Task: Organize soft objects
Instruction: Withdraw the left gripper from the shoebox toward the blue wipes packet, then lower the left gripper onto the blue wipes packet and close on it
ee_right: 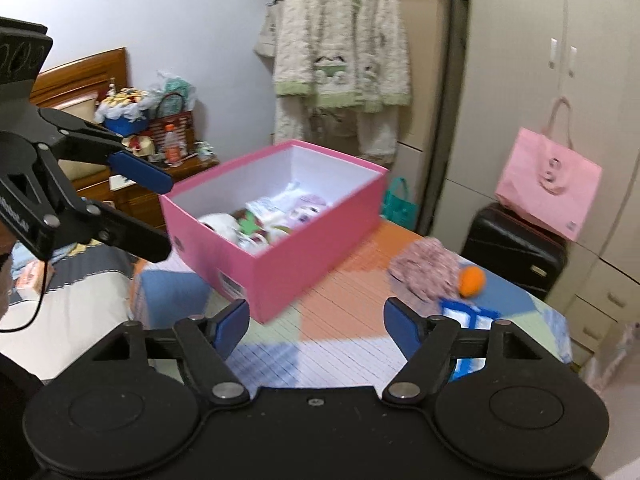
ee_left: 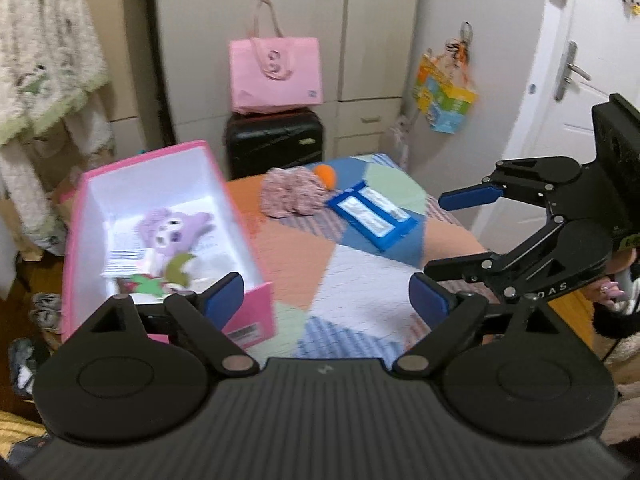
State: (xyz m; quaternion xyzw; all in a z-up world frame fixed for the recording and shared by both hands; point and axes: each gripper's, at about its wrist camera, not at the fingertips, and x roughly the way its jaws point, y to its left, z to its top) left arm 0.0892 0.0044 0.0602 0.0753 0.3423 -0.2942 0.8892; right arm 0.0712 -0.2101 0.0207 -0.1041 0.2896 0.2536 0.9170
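1. The left gripper (ee_left: 326,298) is seen lowest in the left wrist view, its 2 blue pads spread wide and holding nothing.
2. The right gripper (ee_right: 316,326) is likewise spread and empty at the bottom of its own view.
3. The pink box (ee_left: 248,312) lies at the left of the left view, with a purple plush (ee_left: 172,230) already inside.
4. The speckled pink soft bundle (ee_left: 292,196), touching an orange ball (ee_left: 326,176), lies above centre, beyond both grippers; a blue packet (ee_left: 372,216) is just beside it.
5. In the right view the bundle (ee_right: 426,272) sits right of centre; the right gripper is judged nearer, with the box (ee_right: 300,260) opposite, to its left.
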